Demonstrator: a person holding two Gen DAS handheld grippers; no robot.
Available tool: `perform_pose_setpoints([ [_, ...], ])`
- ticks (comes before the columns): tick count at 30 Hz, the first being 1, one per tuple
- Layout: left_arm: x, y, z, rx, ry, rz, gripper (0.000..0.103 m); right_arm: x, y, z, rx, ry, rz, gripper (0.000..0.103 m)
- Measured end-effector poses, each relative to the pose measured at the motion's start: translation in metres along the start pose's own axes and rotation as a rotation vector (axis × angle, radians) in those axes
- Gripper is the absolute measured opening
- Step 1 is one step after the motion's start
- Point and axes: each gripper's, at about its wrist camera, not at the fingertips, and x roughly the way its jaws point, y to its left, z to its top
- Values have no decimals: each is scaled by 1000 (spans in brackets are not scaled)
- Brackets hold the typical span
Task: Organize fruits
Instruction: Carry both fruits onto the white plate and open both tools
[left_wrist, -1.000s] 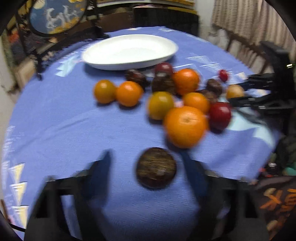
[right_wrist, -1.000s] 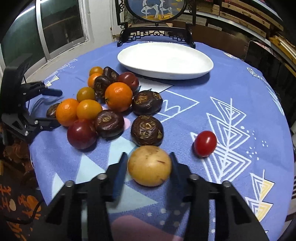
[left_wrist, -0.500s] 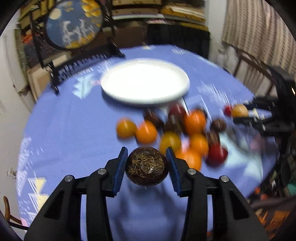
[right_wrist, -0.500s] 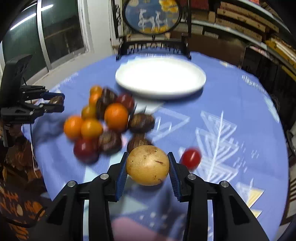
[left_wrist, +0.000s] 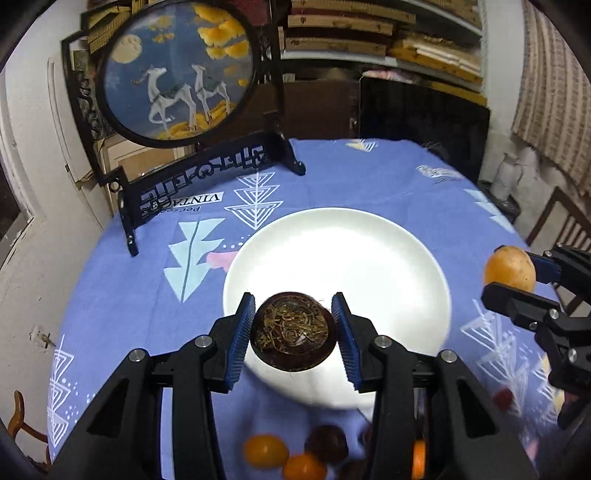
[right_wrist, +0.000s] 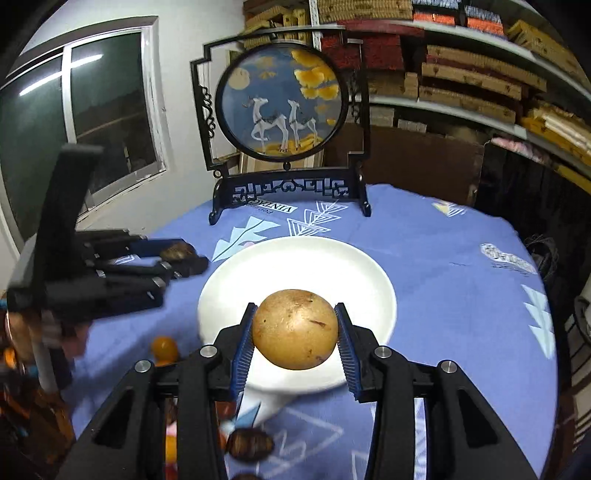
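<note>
My left gripper (left_wrist: 293, 334) is shut on a dark brown wrinkled fruit (left_wrist: 293, 338) and holds it above the near rim of the empty white plate (left_wrist: 351, 251). My right gripper (right_wrist: 294, 334) is shut on a round tan fruit (right_wrist: 294, 328), held above the near part of the same plate (right_wrist: 314, 266). In the left wrist view the right gripper (left_wrist: 517, 278) with the tan fruit (left_wrist: 509, 269) is at the right. In the right wrist view the left gripper (right_wrist: 177, 258) is at the left. Remaining fruits (left_wrist: 266, 450) lie on the blue cloth below the plate.
A round framed deer picture on a black stand (left_wrist: 177, 74) stands at the table's far edge, also in the right wrist view (right_wrist: 282, 107). Loose fruits (right_wrist: 164, 349) lie near the front of the blue tablecloth (right_wrist: 461, 295). Chairs (left_wrist: 569, 225) stand to the right.
Both grippers closed on their fruits, lifted them off the cloth and carried them forward over the plate. The fruit pile has dropped to the bottom of both views.
</note>
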Motion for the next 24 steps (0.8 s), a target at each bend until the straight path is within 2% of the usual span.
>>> perform_pose_setpoints([
  [5, 38, -4, 12, 14, 43, 27, 42, 45, -3, 8, -2, 61, 5, 42],
  [11, 63, -4, 14, 33, 74, 62, 42, 83, -10, 10, 14, 126, 2, 42],
  [21, 92, -2, 9, 44, 121, 82, 42, 111, -14, 9, 11, 177, -10, 43],
  [22, 93, -3, 9, 52, 123, 80, 43, 111, -16, 10, 18, 169, -21, 56],
  [24, 91, -5, 8, 66, 113, 93, 58, 106, -19, 11, 40, 144, -44, 72],
])
